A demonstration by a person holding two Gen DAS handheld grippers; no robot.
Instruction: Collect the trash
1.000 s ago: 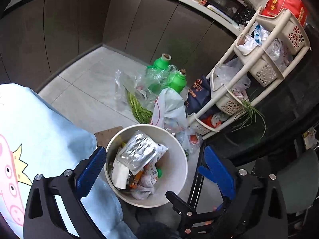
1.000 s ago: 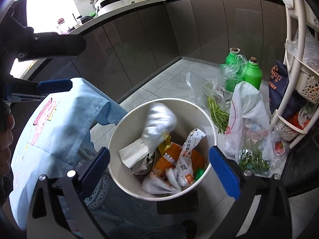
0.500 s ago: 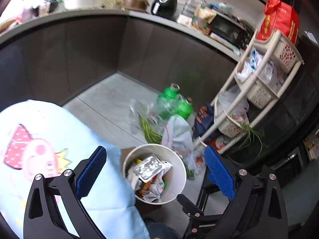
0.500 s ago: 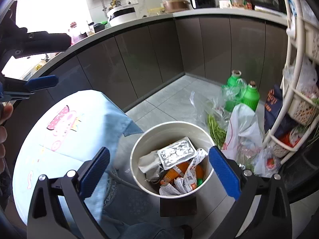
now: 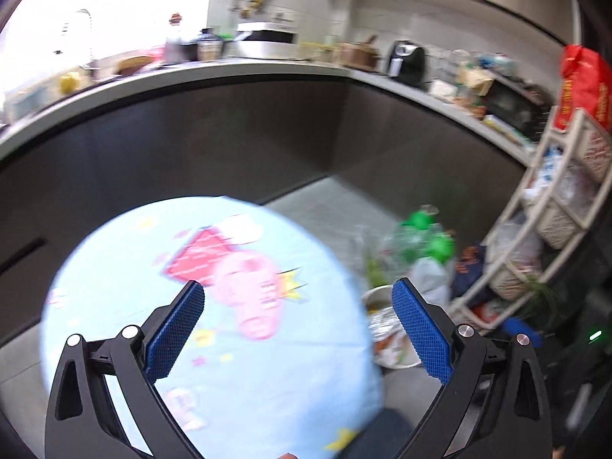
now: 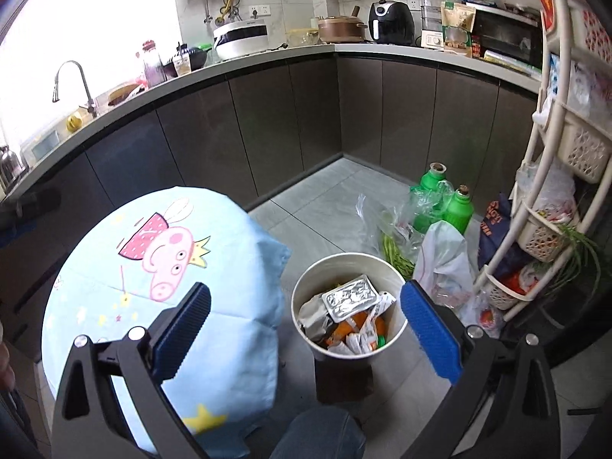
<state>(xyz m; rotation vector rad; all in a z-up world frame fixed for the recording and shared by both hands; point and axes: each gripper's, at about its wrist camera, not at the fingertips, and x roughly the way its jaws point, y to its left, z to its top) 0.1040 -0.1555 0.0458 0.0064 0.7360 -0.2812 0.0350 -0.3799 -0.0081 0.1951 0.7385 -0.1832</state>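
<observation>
A round white trash bin (image 6: 394, 329) stood on the grey tile floor beside a table draped in a pale blue cartoon-pig cloth (image 6: 153, 267). Inside lay a crinkled silver foil tray (image 6: 350, 298) atop orange wrappers and paper scraps. The left gripper (image 5: 298, 329) and right gripper (image 6: 306, 329) were spread wide, holding nothing.

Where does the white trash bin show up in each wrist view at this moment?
Left wrist: trash bin at lower right, blurred, partly behind the right finger of the left claw.
Right wrist: bin at lower centre, fully visible, full of wrappers.
Shared landmark: the green bottles on the floor beyond it.
</observation>
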